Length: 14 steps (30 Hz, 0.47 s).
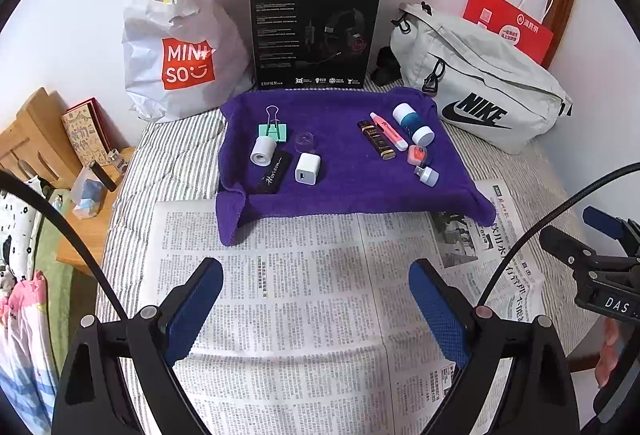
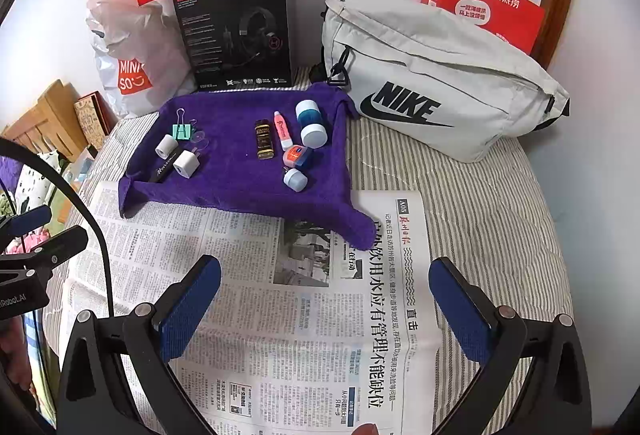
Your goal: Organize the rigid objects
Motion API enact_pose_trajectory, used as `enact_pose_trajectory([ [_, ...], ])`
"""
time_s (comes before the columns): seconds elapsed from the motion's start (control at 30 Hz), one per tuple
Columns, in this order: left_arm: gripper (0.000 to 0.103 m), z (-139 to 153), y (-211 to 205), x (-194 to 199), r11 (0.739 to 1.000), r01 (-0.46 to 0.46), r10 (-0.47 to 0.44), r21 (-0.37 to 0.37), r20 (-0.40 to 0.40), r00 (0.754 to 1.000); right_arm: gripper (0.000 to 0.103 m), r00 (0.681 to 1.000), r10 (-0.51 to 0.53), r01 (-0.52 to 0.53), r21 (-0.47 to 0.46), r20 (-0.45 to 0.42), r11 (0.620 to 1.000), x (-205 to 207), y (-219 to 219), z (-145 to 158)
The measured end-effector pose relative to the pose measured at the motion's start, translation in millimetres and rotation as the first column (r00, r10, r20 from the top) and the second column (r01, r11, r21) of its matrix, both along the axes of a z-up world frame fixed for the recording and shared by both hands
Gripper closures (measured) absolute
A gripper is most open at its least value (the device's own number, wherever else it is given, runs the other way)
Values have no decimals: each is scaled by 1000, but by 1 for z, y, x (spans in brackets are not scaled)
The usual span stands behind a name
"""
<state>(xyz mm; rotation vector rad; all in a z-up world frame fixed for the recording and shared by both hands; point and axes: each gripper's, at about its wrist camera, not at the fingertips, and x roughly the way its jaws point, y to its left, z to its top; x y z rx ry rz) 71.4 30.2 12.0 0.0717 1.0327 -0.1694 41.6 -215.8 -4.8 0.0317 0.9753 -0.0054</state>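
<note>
A: both hand-held grippers – left (image 1: 316, 305), right (image 2: 325, 303) – gape wide, empty; small items sit on the purple towel (image 1: 344, 191).

B: towel's soft; the white charger (image 1: 307, 168) could tip when nudged.

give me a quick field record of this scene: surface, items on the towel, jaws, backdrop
surface: newspaper spread on a striped bedcover
towel: purple towel lying partly on the newspaper
left group: binder clip, tape roll, white charger
right group: pink highlighter, white bottle, dark gold tube
left gripper: jaws open, empty
right gripper: jaws open, empty
backdrop: grey bag, black box
</note>
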Motion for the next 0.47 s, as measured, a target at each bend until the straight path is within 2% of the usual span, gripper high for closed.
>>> enact_pose_trajectory([
  [0.33, 9, -1, 2, 2, 1000, -5, 5, -5, -3, 1000, 1, 1000, 3, -3, -5, -2, 1000, 0, 1, 0],
  [0.47, 2, -1, 5, 3, 1000, -4, 5, -16, 19, 1000, 1, 1000, 3, -3, -9, -4, 1000, 3, 2, -1],
])
